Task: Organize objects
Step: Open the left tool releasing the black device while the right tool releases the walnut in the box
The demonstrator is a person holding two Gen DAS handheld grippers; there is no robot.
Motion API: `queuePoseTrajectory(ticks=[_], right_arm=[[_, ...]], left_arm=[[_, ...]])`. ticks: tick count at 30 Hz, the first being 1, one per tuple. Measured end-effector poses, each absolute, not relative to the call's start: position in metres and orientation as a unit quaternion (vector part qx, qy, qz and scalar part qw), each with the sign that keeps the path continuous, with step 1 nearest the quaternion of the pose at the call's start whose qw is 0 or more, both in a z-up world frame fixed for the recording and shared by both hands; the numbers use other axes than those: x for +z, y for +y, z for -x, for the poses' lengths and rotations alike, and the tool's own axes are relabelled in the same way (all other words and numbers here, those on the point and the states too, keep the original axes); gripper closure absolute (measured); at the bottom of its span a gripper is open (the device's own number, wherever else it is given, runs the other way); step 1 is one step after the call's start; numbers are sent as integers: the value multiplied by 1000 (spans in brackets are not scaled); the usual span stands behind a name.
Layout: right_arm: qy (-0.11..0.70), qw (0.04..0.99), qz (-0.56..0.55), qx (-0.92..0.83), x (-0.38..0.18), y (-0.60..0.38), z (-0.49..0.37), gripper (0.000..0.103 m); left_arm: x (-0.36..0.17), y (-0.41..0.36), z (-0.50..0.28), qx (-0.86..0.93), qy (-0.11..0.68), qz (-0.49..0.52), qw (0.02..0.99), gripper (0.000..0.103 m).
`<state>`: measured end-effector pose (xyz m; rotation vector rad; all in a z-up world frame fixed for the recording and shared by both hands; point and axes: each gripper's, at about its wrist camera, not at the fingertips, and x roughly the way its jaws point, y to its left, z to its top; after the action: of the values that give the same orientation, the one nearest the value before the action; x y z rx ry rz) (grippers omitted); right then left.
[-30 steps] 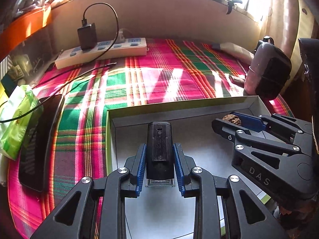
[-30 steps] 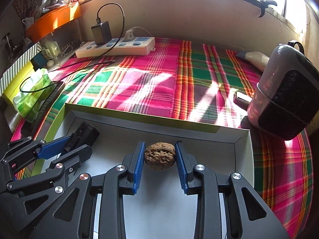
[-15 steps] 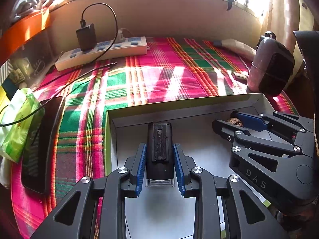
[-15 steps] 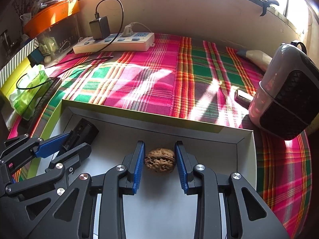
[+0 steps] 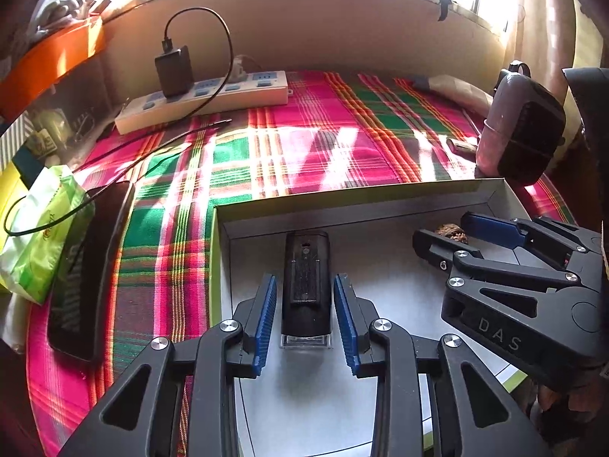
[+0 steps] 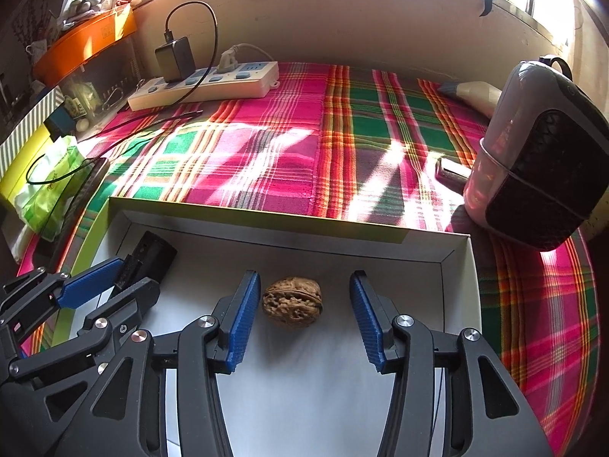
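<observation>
Plaid cloth (image 6: 266,152) covers table, sunlit, power strip (image 6: 205,85) at upper left by wall. White box (image 6: 266,243) fills lower frame. My left gripper (image 5: 306,316) at lower left, jaws opening, pads clear of black device (image 5: 306,285) lying on box floor between them. My right gripper (image 6: 300,320) lower centre, jaws opening, walnut (image 6: 292,301) resting loose between, nearer left pad. Grey heater (image 6: 533,152) at right edge.

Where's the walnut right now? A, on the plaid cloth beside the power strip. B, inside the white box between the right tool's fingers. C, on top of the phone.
B: the walnut lies on the floor of the box, between the opening right tool fingers.
</observation>
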<state>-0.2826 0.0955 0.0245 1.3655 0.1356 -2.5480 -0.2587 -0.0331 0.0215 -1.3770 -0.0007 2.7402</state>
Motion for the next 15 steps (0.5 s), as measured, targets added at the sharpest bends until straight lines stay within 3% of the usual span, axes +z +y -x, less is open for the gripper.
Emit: queuePoseTrajectory(ticks=[15], right_arm=[[38,120,-446,-886,44,104,252,47]], left_arm=[[46,-31,226,904,-1,425,37,71]])
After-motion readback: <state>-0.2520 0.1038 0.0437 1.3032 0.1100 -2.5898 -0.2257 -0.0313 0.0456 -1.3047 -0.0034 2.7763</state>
